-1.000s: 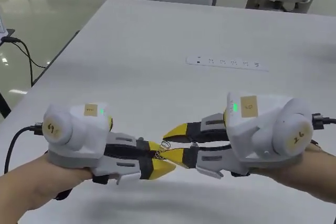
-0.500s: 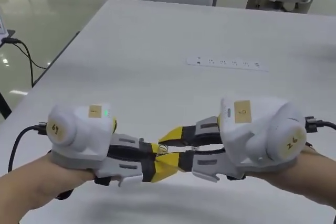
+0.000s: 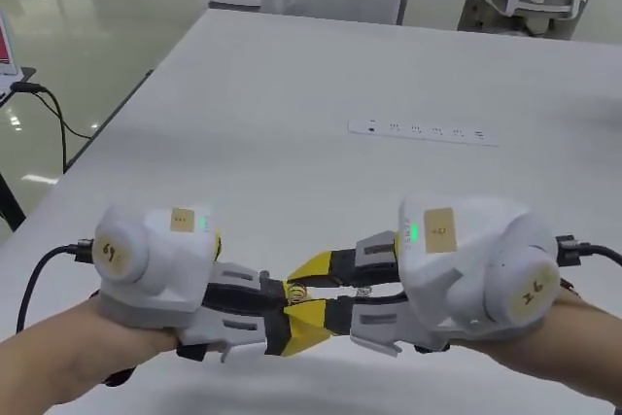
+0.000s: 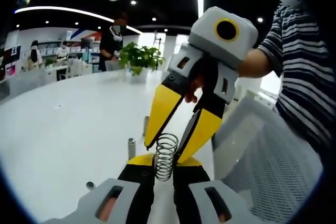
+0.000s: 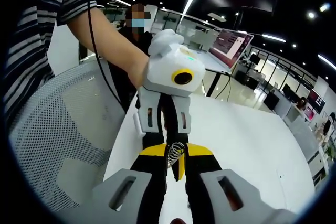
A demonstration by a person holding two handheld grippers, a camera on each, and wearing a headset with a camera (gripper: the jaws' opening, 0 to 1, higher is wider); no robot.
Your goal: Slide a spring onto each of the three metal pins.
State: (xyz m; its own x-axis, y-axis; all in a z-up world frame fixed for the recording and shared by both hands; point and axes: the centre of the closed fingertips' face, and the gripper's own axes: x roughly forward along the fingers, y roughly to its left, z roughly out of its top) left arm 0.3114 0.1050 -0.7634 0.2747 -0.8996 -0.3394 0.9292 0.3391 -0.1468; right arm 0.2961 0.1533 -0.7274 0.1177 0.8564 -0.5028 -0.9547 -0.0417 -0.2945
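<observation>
1. Your left gripper has its yellow-tipped jaws pinched on the lower coils of the silver wire coil spring. That leaves the spring standing up along the jaw line with its top end free.
2. Your right gripper faces it nose to nose. Its jaws are apart, one on either side of the spring's upper coils, close but not visibly pressing. I read this as a hand-over or a re-grip: holding one end gives the other gripper clean access to the free end.
3. Both grippers meet low over the near part of the white workbench top, where you look straight down on the joint.
4. The short grey metal pins stand upright on the bench just beyond the jaws in the left gripper view. Two are plain to see, and a third stub off to the side is too small to be sure of. They look bare.
5. The spring is a short, open-wound cylinder, with evenly spaced coils, straight and uncrushed. Wire that thin will likely squash or pop sideways if clamped hard.
</observation>
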